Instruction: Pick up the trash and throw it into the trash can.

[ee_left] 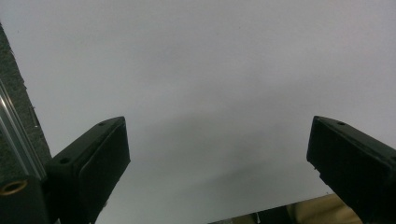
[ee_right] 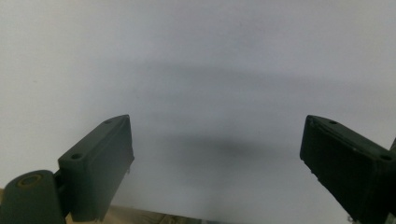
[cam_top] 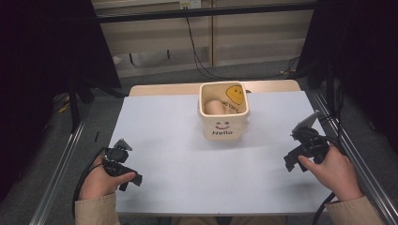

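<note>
- Left hand-held gripper [cam_top: 133,179], jaws spread wide and empty, sits low over the desk's [cam_top: 164,140] near-left corner.
- Right hand-held gripper [cam_top: 292,164], also spread and empty, is near the right edge.
- A cream "Hello" container [cam_top: 223,125] stands toward the far middle, well apart from both.

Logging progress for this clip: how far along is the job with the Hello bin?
Done: a tan item already lies inside the Hello bin at the table's far middle. In hand: nothing; the left gripper and right gripper both have jaws wide apart over bare white table. Left: any further step can't be judged.
</note>
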`<state>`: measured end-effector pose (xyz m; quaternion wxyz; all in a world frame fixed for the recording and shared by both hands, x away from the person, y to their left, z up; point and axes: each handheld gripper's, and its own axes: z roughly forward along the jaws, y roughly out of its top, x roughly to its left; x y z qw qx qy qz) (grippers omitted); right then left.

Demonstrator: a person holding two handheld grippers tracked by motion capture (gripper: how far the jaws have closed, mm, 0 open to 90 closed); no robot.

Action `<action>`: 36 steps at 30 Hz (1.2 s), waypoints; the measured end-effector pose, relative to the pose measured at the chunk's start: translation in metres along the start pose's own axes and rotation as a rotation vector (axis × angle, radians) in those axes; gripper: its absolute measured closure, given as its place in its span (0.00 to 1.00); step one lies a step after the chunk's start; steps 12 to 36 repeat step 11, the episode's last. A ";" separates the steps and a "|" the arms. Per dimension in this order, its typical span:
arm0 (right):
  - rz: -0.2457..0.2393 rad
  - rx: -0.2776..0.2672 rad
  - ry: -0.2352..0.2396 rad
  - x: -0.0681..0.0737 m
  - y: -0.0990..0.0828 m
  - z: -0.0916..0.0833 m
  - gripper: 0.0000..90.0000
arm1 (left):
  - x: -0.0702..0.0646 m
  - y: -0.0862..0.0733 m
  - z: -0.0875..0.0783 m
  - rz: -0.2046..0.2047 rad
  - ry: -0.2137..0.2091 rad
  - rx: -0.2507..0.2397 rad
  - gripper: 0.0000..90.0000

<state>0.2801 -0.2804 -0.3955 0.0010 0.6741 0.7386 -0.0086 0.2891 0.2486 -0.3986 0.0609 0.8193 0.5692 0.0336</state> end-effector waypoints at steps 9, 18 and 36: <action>-0.007 -0.021 -0.031 -0.003 -0.015 0.021 0.11 | -0.001 0.000 0.002 -0.007 0.000 -0.004 0.06; -0.005 -0.021 -0.032 -0.003 -0.016 0.024 0.11 | -0.002 0.001 0.002 -0.014 -0.003 -0.004 0.06; -0.005 -0.021 -0.032 -0.003 -0.016 0.024 0.11 | -0.002 0.001 0.002 -0.014 -0.003 -0.004 0.06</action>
